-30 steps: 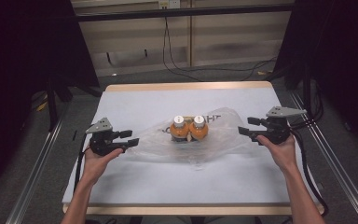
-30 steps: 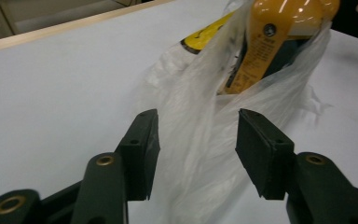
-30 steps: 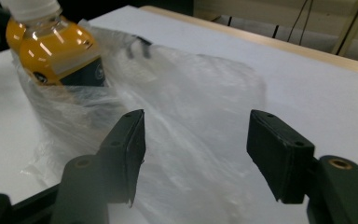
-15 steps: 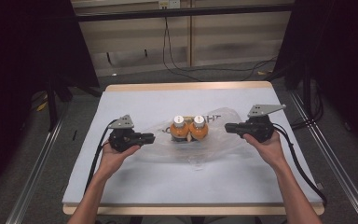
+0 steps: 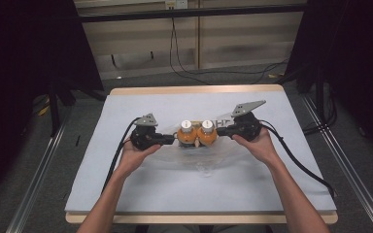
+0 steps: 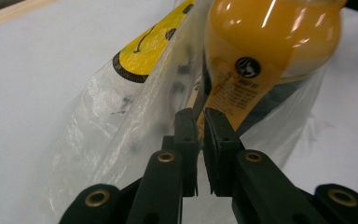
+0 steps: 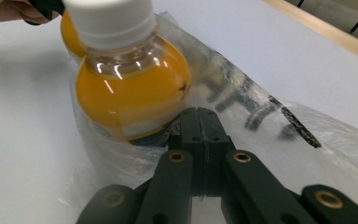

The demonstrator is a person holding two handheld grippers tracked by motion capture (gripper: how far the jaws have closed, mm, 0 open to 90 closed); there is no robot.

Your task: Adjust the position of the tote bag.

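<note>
Left claw pinching plastic bag | right claw likewise, seemingly | lift evenly; keep both bottles upright

Two orange bottles stand touching at mid-bench inside a clear plastic bag, blocking the straight line between the left gripper and right gripper. The bench lies open toward its near edge, far edge and all corners.

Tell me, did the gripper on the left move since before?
Yes. The left gripper slid inward along the table, from near its left edge up to the bottles, its jaws closing on the plastic bag.
</note>
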